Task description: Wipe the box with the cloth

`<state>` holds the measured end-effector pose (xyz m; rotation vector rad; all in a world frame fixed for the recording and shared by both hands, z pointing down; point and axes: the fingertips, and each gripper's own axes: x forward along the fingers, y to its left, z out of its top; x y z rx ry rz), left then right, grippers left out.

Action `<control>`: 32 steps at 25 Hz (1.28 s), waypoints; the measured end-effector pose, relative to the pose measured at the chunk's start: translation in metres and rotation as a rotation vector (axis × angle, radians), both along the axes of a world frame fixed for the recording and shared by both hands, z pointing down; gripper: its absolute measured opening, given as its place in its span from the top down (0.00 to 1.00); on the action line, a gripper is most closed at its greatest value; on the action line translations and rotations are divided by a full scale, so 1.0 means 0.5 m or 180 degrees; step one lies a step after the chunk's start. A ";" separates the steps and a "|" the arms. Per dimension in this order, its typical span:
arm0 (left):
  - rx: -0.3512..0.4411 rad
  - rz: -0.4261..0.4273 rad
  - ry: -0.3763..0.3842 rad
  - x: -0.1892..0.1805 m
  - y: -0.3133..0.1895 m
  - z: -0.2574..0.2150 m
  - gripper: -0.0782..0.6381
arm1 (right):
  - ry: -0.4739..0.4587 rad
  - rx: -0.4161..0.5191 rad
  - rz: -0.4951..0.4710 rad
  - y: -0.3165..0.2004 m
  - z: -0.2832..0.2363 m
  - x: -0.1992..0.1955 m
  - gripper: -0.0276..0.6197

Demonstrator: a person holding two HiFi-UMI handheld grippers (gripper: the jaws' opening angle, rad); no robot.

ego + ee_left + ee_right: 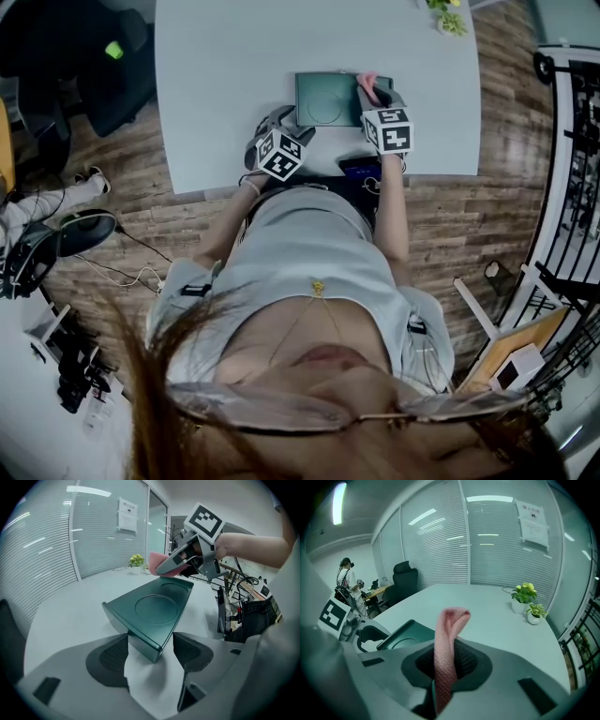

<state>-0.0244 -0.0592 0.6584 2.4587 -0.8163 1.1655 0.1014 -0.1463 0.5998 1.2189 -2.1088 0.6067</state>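
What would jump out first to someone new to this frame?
A pink cloth, pinched in the right gripper, sits at the far right corner of a dark green box on the pale table. The left gripper holds its open jaws astride the box's near corner.

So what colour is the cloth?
Pink, with a knitted look. The cloth shows best in the right gripper view.

Pale counter [216, 75], rounded at its far end, standing on a wood-plank floor [469, 216]. A dark green box [326, 98] lies flat on it close to the near edge, and a dark flat item [359, 168], kind unclear, sits at that edge. Small potted plants [448, 17] stand at the far end, well apart from the box.
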 end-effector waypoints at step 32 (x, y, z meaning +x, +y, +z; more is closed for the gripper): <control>-0.0031 0.0008 0.0009 0.000 -0.001 0.001 0.46 | 0.0671 -0.0408 0.0105 0.060 0.079 0.065 0.89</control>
